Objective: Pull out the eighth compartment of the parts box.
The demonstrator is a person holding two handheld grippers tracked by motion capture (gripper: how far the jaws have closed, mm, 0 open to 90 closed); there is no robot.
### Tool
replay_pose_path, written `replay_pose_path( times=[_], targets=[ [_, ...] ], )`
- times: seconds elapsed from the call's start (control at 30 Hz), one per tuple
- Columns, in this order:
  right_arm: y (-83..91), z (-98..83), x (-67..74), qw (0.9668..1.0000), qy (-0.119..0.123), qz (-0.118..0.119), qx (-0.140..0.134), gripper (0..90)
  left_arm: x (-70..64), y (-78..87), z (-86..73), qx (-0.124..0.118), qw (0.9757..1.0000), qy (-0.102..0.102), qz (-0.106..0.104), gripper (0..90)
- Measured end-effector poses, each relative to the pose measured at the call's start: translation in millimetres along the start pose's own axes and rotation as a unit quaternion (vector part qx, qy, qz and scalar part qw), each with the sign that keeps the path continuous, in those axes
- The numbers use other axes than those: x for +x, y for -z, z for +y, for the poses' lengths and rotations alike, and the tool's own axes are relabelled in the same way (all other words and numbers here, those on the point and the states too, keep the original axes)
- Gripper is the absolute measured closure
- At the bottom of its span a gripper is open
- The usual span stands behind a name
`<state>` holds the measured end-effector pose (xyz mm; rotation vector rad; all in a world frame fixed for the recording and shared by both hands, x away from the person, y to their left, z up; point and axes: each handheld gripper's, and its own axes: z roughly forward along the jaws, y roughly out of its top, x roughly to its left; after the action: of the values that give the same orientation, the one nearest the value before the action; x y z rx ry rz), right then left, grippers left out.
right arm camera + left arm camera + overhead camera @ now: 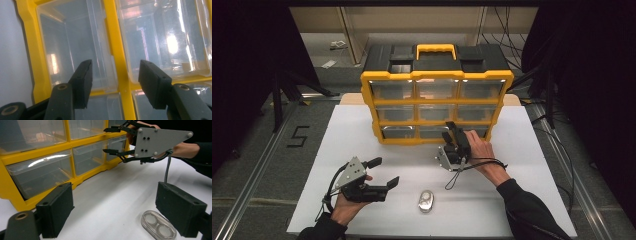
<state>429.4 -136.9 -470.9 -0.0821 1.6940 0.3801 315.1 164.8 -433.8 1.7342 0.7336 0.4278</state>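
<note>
While held low over the near part of the white bench (352, 130), left tool (384, 173) in the hand, jaws wide apart, nothing between them. Just to its right, lying flat on the bench, a small clear case (426, 200) with two round wells, untouched. Farther in, right tool (449, 131) raised to the front of the yellow organiser (372, 95), jaws one above the other, partly apart, clamped on nothing. Straddling the yellow bar (117, 62) between bottom and middle rows, one pad (82, 82) before a bottom-row clear drawer (75, 50), the other before the drawer above. Contact with the drawer fronts: cannot tell. Beyond, black lid with yellow handle (436, 49).
</note>
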Motion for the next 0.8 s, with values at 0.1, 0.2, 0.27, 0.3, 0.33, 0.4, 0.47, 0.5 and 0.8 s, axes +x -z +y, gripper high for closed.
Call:
replay_pose_path(
  times=[0.1,0.2,0.27,0.3,0.33,0.4,0.47,0.5,0.8],
  targets=[
    [-0.5,-0.1,0.2,1.0000,0.002,-0.002,0.000,47.5,0.2,0.0,0.0,0.000,1.0000,0.001,-0.001,14.6],
    [-1.0,-0.3,0.0,1.0000,0.006,-0.003,-0.001,48.2,0.4,0.2,0.0,0.000,1.0000,0.002,0.000,14.6],
    [-1.3,-0.3,0.0,1.0000,0.008,-0.003,-0.001,48.4,0.4,0.2,0.0,0.000,1.0000,0.003,-0.001,14.6],
    [-1.5,-0.2,1.0,1.0000,0.003,-0.004,0.000,48.7,0.3,0.2,0.1,-0.001,1.0000,0.003,-0.002,14.6],
    [-2.0,-0.4,0.9,1.0000,0.006,-0.005,-0.002,48.9,0.3,0.3,0.1,-0.002,1.0000,0.004,-0.003,14.6],
    [-2.1,-0.9,1.8,1.0000,0.005,-0.004,0.002,49.2,0.2,0.4,0.2,-0.003,1.0000,0.005,-0.004,14.6],
    [-2.9,-1.6,1.8,0.9999,0.009,-0.006,0.000,49.6,0.3,0.4,0.3,-0.003,1.0000,0.006,-0.005,14.6],
    [-3.3,-2.0,2.5,0.9999,0.006,-0.008,0.000,49.8,0.3,0.3,0.2,-0.003,1.0000,0.006,-0.005,14.6],
    [-4.9,-2.4,2.3,0.9998,0.017,-0.010,0.004,51.5,0.1,0.3,0.3,-0.004,0.9999,0.007,-0.006,14.6]
  ],
)
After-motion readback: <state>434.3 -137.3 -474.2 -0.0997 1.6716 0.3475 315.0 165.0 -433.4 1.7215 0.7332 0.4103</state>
